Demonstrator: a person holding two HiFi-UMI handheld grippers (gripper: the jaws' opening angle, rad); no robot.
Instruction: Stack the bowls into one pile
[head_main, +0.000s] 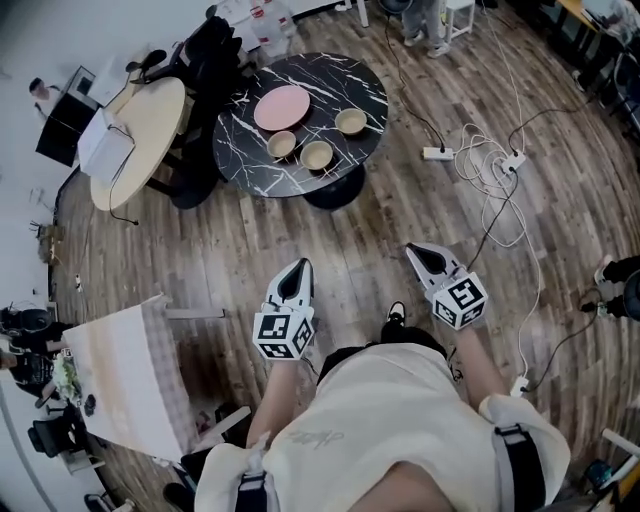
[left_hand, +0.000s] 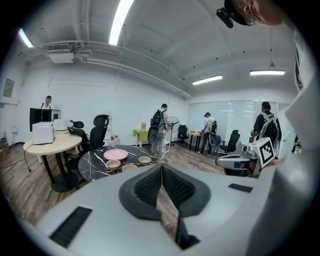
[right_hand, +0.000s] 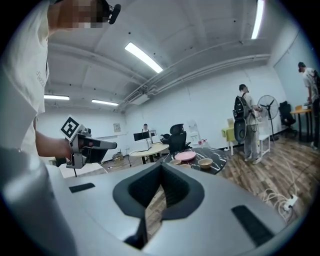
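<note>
Three tan bowls stand apart on a round black marble table (head_main: 240, 150): one at the right (head_main: 351, 121), one at the left (head_main: 282, 145), one at the front (head_main: 317, 155). A pink plate (head_main: 283, 107) lies behind them. The table is well ahead of me across the wooden floor. My left gripper (head_main: 300, 266) and right gripper (head_main: 415, 250) are held at waist height, both shut and holding nothing. The left gripper view shows the bowls (left_hand: 113, 164) and the plate (left_hand: 116, 154) far off. In the right gripper view a bowl (right_hand: 205, 162) and the plate (right_hand: 185, 156) also show far off.
A beige round table (head_main: 140, 130) and black office chairs (head_main: 205, 60) stand left of the marble table. A power strip (head_main: 438, 153) and white cables (head_main: 497, 195) lie on the floor to the right. A pale board (head_main: 120, 370) stands at my lower left. Several people stand far off.
</note>
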